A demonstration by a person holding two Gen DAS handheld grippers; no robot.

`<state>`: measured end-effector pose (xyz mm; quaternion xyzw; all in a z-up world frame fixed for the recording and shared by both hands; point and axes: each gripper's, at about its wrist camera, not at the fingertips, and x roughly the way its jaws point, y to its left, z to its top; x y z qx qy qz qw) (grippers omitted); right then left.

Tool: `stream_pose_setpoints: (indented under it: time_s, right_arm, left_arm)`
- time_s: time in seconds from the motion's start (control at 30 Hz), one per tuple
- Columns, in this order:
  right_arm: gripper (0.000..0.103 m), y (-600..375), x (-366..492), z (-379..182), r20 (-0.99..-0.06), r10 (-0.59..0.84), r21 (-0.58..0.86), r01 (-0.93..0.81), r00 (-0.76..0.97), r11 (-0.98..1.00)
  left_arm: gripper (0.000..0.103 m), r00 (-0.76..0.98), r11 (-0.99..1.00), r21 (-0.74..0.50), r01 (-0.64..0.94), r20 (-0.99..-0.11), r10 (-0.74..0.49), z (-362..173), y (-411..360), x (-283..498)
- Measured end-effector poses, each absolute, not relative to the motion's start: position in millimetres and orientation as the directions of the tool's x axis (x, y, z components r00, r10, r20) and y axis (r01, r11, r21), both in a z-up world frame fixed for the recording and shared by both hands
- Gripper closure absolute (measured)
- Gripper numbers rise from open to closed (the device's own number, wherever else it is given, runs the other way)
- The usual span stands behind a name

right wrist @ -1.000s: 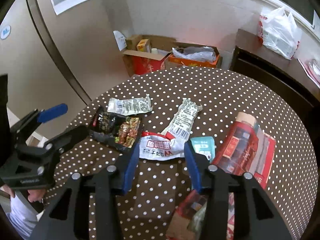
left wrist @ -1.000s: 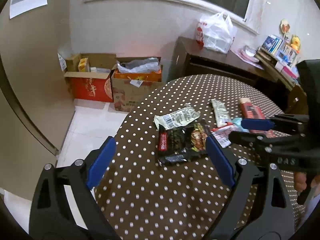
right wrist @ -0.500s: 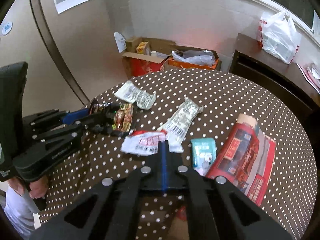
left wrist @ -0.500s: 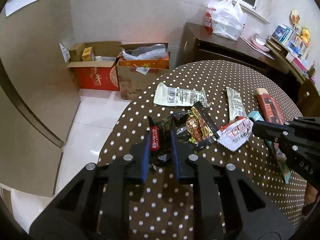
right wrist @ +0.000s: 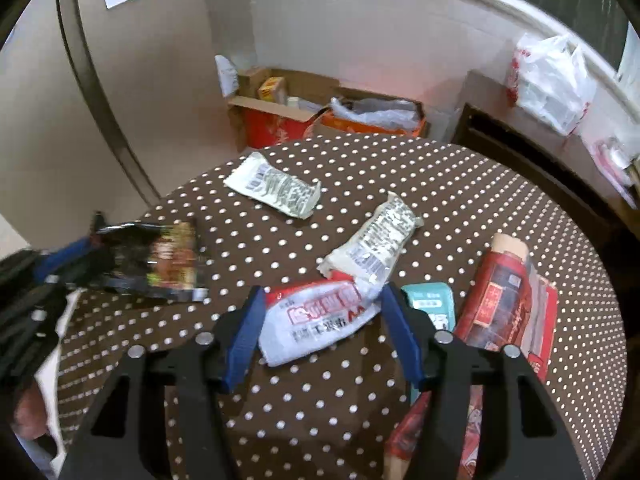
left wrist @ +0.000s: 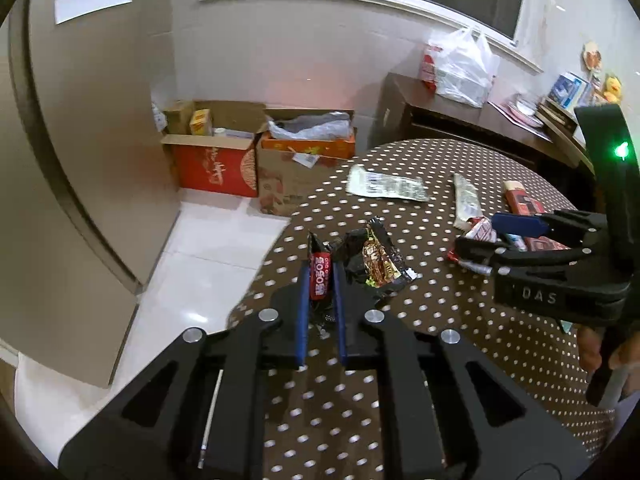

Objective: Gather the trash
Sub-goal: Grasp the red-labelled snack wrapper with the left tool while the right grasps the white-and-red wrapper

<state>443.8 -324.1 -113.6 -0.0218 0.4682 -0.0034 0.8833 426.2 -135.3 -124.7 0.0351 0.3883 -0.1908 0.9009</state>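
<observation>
My left gripper (left wrist: 320, 280) is shut on the black snack wrapper (left wrist: 372, 260) and holds it lifted over the near left edge of the dotted round table (left wrist: 400, 360). In the right wrist view the black wrapper (right wrist: 168, 252) hangs from the left gripper at the left. My right gripper (right wrist: 322, 312) is open, its fingers either side of the red-and-white wrapper (right wrist: 320, 316) lying on the table. A white wrapper (right wrist: 276, 190) and a long white wrapper (right wrist: 380, 240) lie farther back.
A teal packet (right wrist: 430, 304) and a red box (right wrist: 508, 300) lie right of my right gripper. Open cardboard boxes (left wrist: 248, 152) stand on the floor by the wall. A dark sideboard (left wrist: 460, 128) with a white plastic bag (left wrist: 460, 68) stands behind the table.
My left gripper closed on the black wrapper and lifted it back toward the table's edge. My right gripper shut half a second ago and now stands open around the red-and-white wrapper.
</observation>
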Motion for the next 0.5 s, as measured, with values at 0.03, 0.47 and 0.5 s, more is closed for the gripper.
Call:
stream_pose_setpoints:
  time_s: [0.03,0.47,0.5]
  right_arm:
    - [0.080,-324,442,-111,-0.822,-0.019,-0.034,-0.015,0.570,0.999]
    - [0.036,-324,422,-110,-0.822,0.050,0.083,0.033,0.568,0.996]
    - [0.036,-323,421,-107,-0.809,0.040,0.079,0.040,0.587,0.996]
  left_arm:
    - [0.092,0.634,0.929,-0.080,0.361,-0.710,-0.307,-124,-132,425]
    - [0.092,0.675,0.939,-0.088,0.332,-0.673,-0.302,-115,-104,392]
    - [0.092,0.678,0.941,-0.094,0.326,-0.671,-0.302,-113,-101,391]
